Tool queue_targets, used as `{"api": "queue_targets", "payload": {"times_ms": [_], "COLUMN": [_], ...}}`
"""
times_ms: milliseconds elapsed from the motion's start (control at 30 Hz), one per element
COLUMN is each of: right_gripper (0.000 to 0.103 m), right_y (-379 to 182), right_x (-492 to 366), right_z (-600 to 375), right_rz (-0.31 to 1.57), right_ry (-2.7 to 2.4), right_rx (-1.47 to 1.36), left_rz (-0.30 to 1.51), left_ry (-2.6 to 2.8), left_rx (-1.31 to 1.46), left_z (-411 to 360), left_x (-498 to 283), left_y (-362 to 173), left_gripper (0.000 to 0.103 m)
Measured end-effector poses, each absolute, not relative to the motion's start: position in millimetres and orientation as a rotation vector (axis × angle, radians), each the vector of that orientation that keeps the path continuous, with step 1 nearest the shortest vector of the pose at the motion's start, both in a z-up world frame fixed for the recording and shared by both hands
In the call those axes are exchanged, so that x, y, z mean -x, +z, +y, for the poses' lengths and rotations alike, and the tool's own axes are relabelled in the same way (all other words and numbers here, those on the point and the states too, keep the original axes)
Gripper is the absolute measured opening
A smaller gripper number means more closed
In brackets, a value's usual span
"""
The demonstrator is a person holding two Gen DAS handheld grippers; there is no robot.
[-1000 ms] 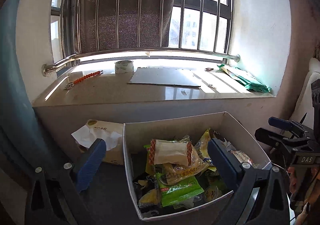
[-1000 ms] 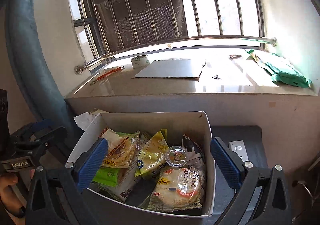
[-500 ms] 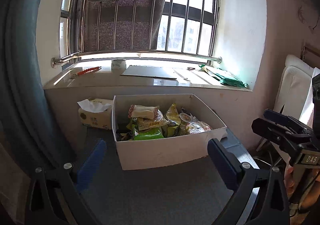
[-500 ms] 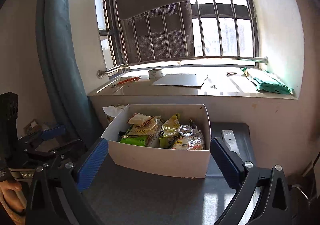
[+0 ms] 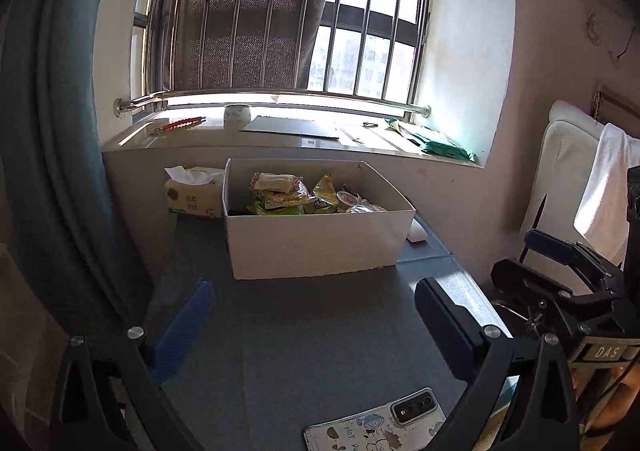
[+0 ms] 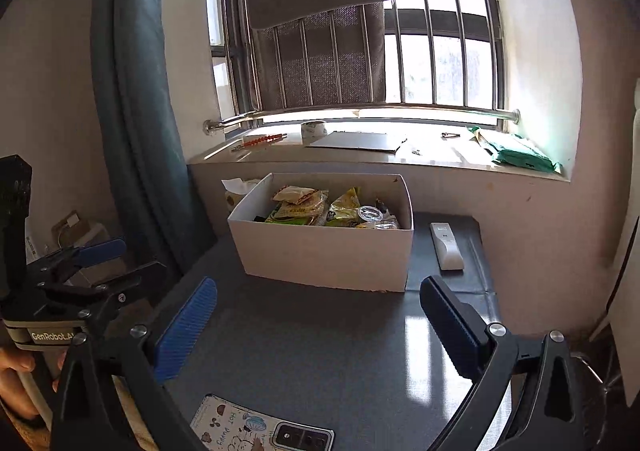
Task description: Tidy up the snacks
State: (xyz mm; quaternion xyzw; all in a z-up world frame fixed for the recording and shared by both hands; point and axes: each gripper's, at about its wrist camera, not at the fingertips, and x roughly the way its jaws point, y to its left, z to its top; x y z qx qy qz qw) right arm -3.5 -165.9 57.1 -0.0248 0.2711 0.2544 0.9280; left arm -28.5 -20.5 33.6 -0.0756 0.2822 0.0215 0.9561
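A white cardboard box point(image 5: 320, 243) stands on the grey table below the window sill, and shows in the right wrist view point(image 6: 328, 255) too. It holds several snack packets point(image 5: 280, 195), yellow and green ones, and a small round cup point(image 6: 369, 213). My left gripper point(image 5: 316, 327) is open and empty, well back from the box over the bare table. My right gripper point(image 6: 320, 327) is open and empty, also back from the box. Each gripper shows at the edge of the other's view.
A tissue pack point(image 5: 194, 191) sits left of the box. A white remote point(image 6: 446, 245) lies right of it. A phone in a cartoon case point(image 5: 376, 425) lies at the table's near edge. A curtain point(image 6: 132, 111) hangs left. The sill holds tape, a board and a green bag.
Both grippers have pulled back and away from the box; it went from filling the views to standing further off. The phone has come into view. Both grippers stay open.
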Motion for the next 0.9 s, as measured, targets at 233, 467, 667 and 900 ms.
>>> {"api": "queue_targets", "payload": {"times_ms": [233,467,667,900], "right_gripper": [0.103,0.103,0.103,0.103], "right_y": [48.3,43.4,41.1,42.6], "right_x": [-1.3,-0.9,0.1,0.4], "right_z": [-161.7,-157.9,-158.0,-158.9], "right_rz": [0.589,0.611,0.617,0.615], "right_ry": [0.541,0.550,0.553,0.551], "right_rx": [0.038,0.046,0.044,0.046], "left_rz": [0.576,0.590,0.602,0.603], "left_ry": [0.053,0.050,0.052,0.052], "left_rx": [0.160,0.161,0.159,0.156], "left_z": [-16.8,-17.1,-18.8,-18.4], "left_x": [26.8,23.6,21.4,20.9], "left_y": [32.5,28.9,26.3,26.1], "left_gripper": [0.103,0.103,0.103,0.103]}}
